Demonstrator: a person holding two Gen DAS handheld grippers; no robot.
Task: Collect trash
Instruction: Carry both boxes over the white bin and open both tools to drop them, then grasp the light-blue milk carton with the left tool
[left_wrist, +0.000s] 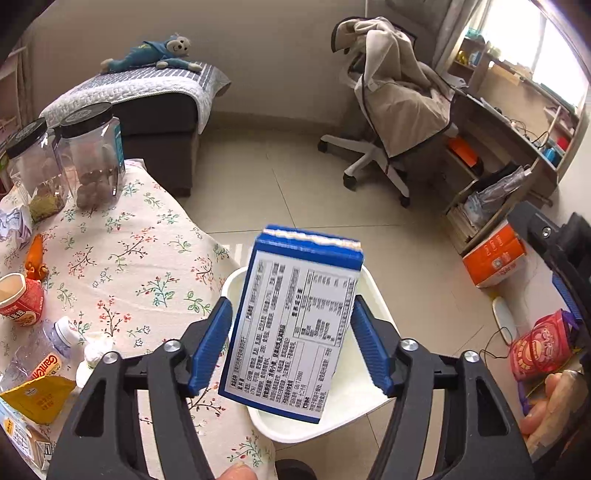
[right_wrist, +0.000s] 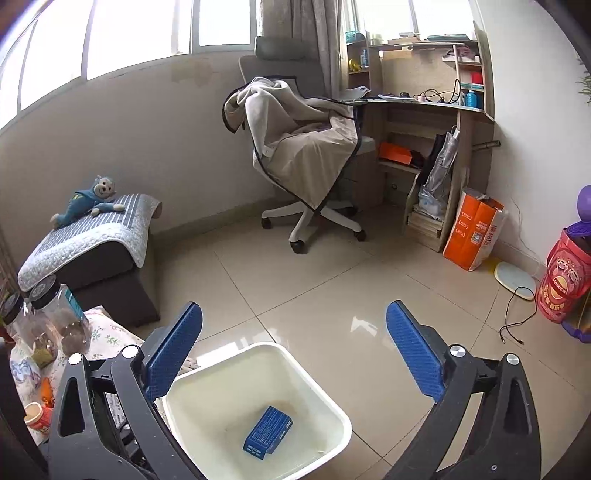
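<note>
Two spread tools: left tool (left_wrist: 291, 300) flanks blue carton (left_wrist: 291, 332), its long axis pointing forward, torn end away; right tool (right_wrist: 294, 305) empty.

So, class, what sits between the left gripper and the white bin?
A blue-and-white carton, between the left gripper's fingers above the white bin, in the left wrist view.

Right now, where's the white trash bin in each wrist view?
Left wrist: white bin lower centre on the floor beside the table, mostly hidden behind the blue-and-white carton between the left gripper fingers.
Right wrist: same bin bottom centre, a small blue box lying inside.
Shared landmark: blanket-draped office chair.
</note>
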